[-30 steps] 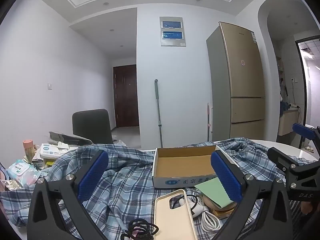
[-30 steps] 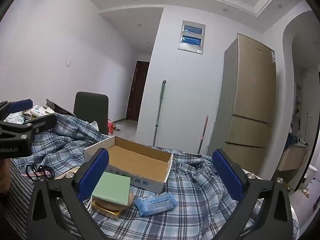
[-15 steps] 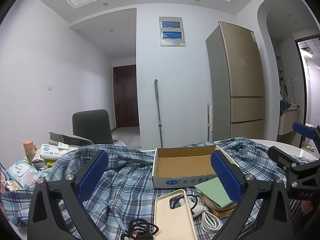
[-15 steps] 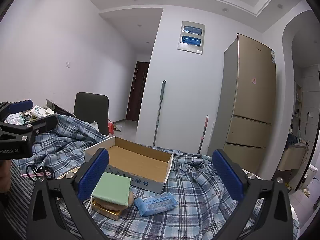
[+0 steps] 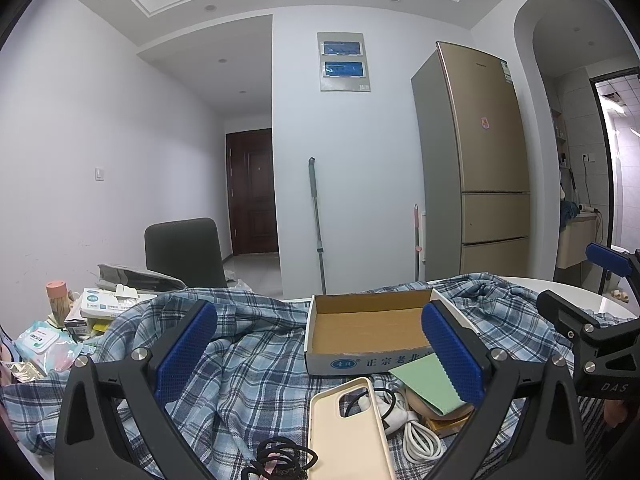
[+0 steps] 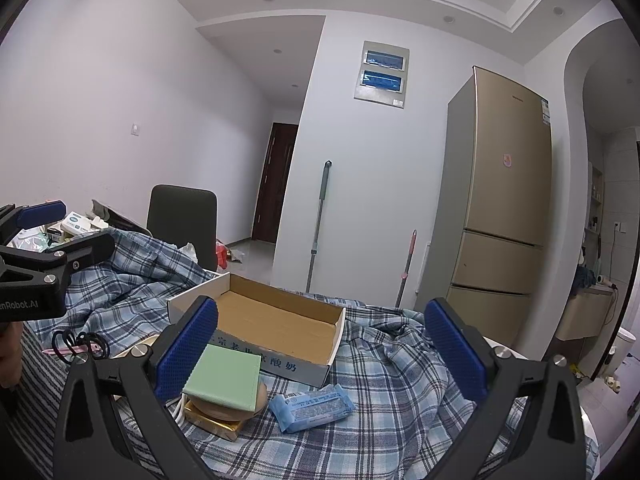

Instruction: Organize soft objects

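An empty cardboard box point(image 5: 370, 330) point(image 6: 276, 326) lies on a rumpled blue plaid cloth point(image 5: 248, 364) point(image 6: 400, 380) over the table. A green sponge point(image 6: 224, 376) point(image 5: 428, 384) rests on a tan pad in front of the box. Right of the sponge lies a blue tissue pack point(image 6: 312, 402). A cream phone case point(image 5: 346, 432), a white cable point(image 5: 416, 436) and black hair ties point(image 5: 280, 460) point(image 6: 78, 344) lie nearer. My left gripper point(image 5: 320, 344) and right gripper point(image 6: 322, 344) both hover above the table, open and empty.
Tissue boxes and wet-wipe packs point(image 5: 44, 344) clutter the table's left end, with a dark chair point(image 5: 184, 252) behind. A gold fridge point(image 5: 476, 160), a mop point(image 5: 316, 220) and a dark door point(image 5: 252, 192) stand beyond. The white table edge point(image 5: 592, 296) shows at right.
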